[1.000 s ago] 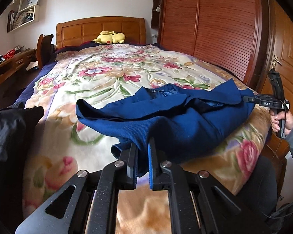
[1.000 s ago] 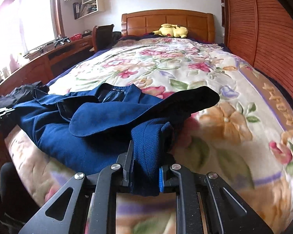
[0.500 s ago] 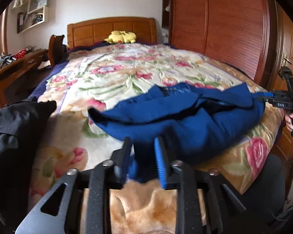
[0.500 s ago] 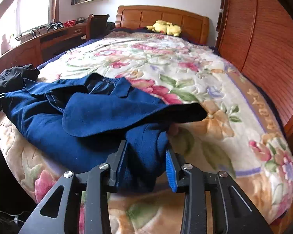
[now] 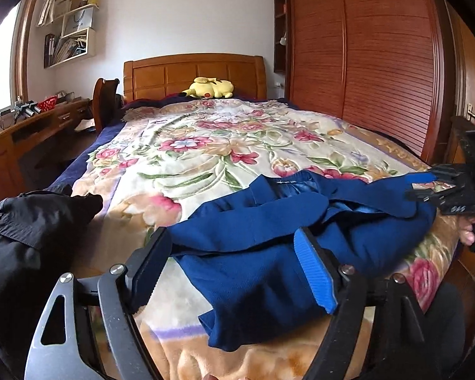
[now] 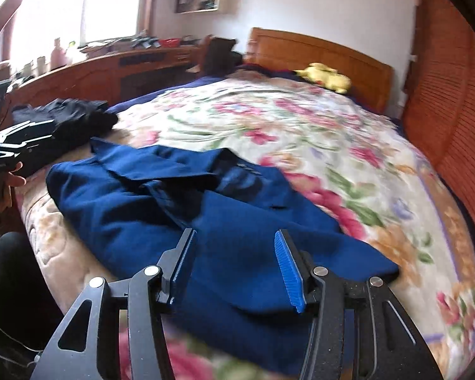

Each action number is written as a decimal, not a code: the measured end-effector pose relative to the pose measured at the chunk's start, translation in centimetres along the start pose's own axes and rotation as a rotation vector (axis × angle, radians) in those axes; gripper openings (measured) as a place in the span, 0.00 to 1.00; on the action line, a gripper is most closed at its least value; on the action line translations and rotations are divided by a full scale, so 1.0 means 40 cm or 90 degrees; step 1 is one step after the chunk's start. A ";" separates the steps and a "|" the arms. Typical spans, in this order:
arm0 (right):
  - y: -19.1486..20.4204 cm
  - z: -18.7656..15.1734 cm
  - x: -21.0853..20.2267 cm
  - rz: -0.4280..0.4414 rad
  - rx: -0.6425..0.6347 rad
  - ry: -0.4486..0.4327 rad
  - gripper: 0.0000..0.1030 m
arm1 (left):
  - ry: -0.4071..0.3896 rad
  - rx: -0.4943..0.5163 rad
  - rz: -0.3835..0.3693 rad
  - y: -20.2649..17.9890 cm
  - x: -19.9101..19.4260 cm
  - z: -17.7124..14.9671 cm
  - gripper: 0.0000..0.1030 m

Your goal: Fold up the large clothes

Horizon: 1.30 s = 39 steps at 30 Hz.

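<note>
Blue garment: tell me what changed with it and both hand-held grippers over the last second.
Both let go. The left hand-held gripper and the right hand-held gripper, each shut on a fold of the blue garment a second ago, now stand open and drawn back, and the cloth lies slack on the floral blanket. The black garment and yellow plush toy stayed put.

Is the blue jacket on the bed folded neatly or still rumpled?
Rumpled. The blue jacket lies in loose overlapping layers on the floral blanket, hem hanging over the bed's edge; both tongs are open, off it.
</note>
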State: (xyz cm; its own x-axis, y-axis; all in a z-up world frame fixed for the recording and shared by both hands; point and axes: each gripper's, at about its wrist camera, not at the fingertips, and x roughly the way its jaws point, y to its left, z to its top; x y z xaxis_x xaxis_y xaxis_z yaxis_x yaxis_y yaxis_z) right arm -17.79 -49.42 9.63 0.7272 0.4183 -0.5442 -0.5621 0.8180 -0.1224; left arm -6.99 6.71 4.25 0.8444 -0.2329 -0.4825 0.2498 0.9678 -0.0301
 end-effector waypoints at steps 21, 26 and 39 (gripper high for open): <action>0.067 0.299 0.452 -0.037 -0.142 0.106 0.02 | 0.044 -0.035 -0.046 0.004 0.079 -0.057 0.78; 0.046 0.358 0.587 -0.071 -0.119 0.114 0.02 | 0.048 -0.029 -0.042 0.001 0.087 -0.059 0.78; -0.062 0.374 0.586 -0.056 0.012 0.099 0.59 | 0.059 -0.025 -0.048 -0.012 0.103 -0.063 0.78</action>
State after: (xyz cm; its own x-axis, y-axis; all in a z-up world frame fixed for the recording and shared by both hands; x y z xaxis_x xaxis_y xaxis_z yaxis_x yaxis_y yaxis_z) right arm 6.54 -35.73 9.57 0.7031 0.2796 -0.6538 -0.4902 0.8567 -0.1608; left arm -4.84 5.52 0.05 0.7758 -0.2966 -0.5569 0.2898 0.9515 -0.1031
